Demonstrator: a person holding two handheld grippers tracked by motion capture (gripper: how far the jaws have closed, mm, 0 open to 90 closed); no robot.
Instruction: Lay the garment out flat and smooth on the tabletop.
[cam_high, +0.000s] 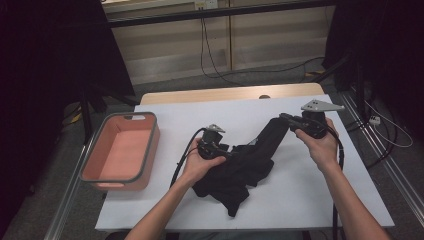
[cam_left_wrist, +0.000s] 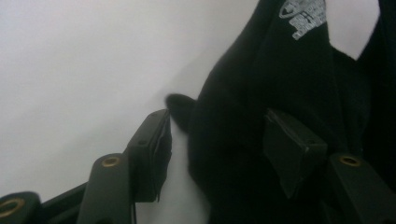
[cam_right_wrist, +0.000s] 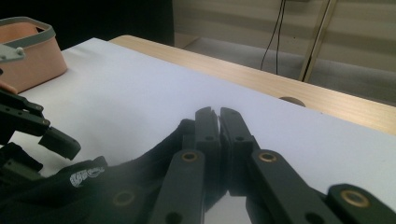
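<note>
I see a crumpled black cloth garment (cam_high: 245, 167) lying on the white sheet covering the table (cam_high: 300, 195), and I take that garment as my landmark. My left gripper (cam_high: 223, 150) sits at the garment's left edge, its jaws spread with a fold of the black fabric bulging between them; in the left gripper view the left gripper (cam_left_wrist: 217, 149) has one pad beside the cloth and the other against it. My right gripper (cam_high: 285, 118) is at the garment's upper right end, jaws pressed together and pinching a strip of the fabric that stretches up from the pile. A small white printed logo (cam_left_wrist: 302, 16) shows on the cloth. To the far left of the garment stands a pink rectangular plastic basket with a grey rim (cam_high: 120, 150).
</note>
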